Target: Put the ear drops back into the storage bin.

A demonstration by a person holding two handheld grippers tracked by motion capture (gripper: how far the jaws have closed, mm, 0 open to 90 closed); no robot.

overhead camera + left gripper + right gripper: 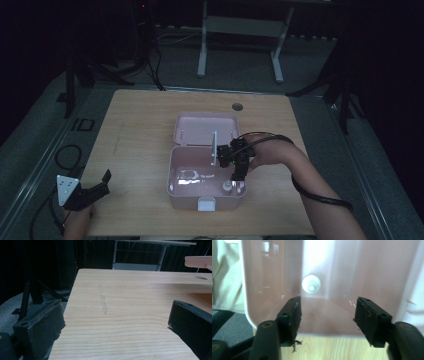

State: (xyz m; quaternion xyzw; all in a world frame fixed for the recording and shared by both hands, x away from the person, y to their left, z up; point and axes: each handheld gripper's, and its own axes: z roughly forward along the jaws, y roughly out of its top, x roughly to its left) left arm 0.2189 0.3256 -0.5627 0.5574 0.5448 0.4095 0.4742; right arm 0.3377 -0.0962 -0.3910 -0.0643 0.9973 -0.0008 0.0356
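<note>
A pink box (171, 170) stands open at the middle of the wooden table (135, 130), its lid (200, 127) laid back behind it. A small white bottle (226, 187) stands upright in the box's front right corner. My right gripper (237, 176) hangs above that corner and points down. In the right gripper view its jaws stand open with nothing between them, and the bottle's cap (311, 283) shows below on the pink box floor (332, 270). My left gripper (103, 180) rests at the table's front left corner, open and empty (115, 322).
A white latch (206, 204) sits on the box's front wall, and a white bar (214, 147) rises at the hinge. A round hole (237, 106) marks the table's far side. Dark stands and cables (67, 155) lie on the floor to the left.
</note>
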